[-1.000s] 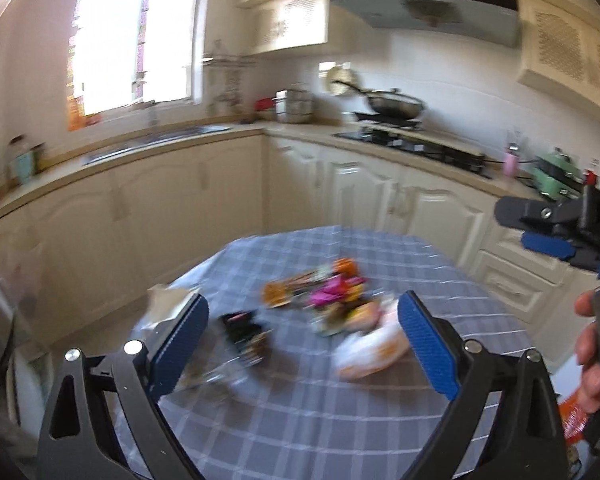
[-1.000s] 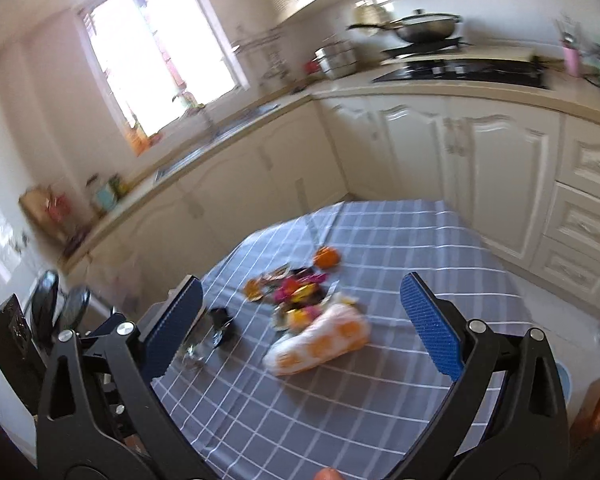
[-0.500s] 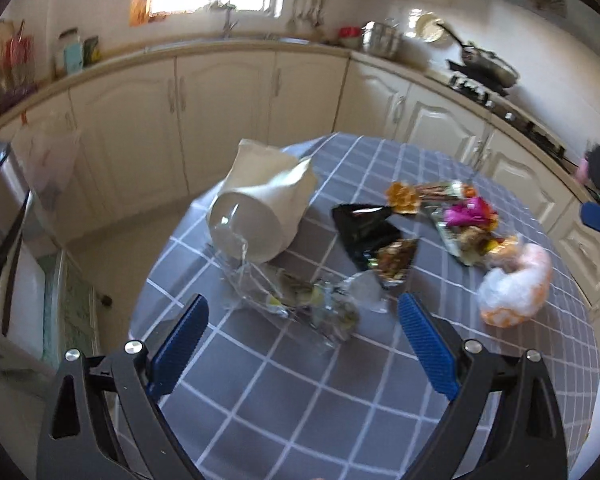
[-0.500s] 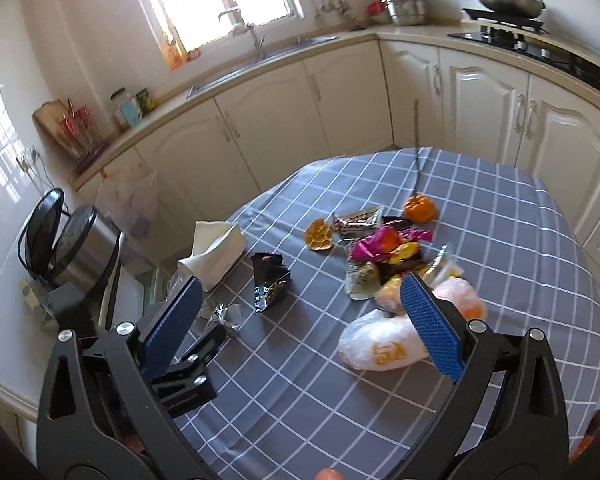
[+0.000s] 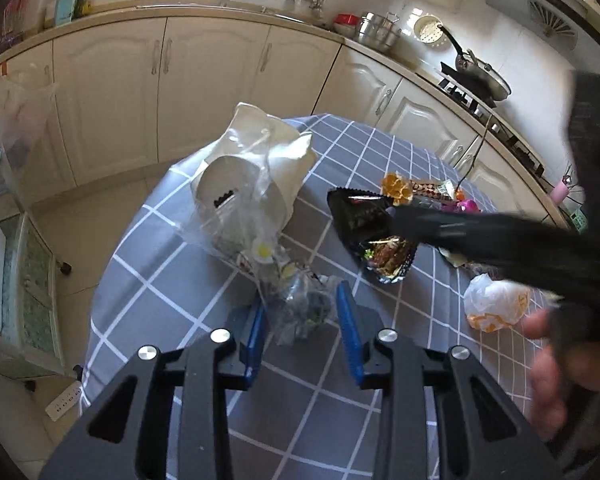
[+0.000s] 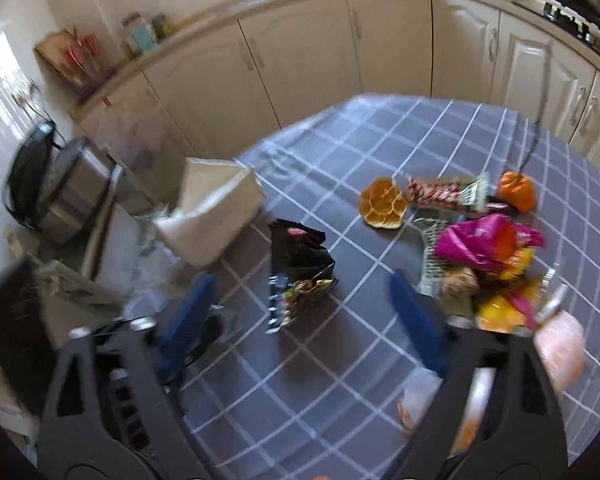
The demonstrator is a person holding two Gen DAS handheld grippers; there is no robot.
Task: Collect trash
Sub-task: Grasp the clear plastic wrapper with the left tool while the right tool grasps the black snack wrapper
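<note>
Now left hand-held gripper (image 5: 303,324) closed on clear trash bag (image 5: 256,236) w/ wrappers inside, right hand-held gripper (image 6: 300,312) open.

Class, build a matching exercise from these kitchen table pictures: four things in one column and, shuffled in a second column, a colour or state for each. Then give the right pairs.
Column 1
1. left gripper
2. right gripper
3. snack wrapper
4. dried orange slice

Column 2
A. black, lying torn open on the checked tablecloth
B. open, fingers either side of the black wrapper
C. round, orange-yellow, lying flat
D. closed on a crumpled clear plastic bag

Pairs: 1-D, 2-B, 3-A, 4-C
</note>
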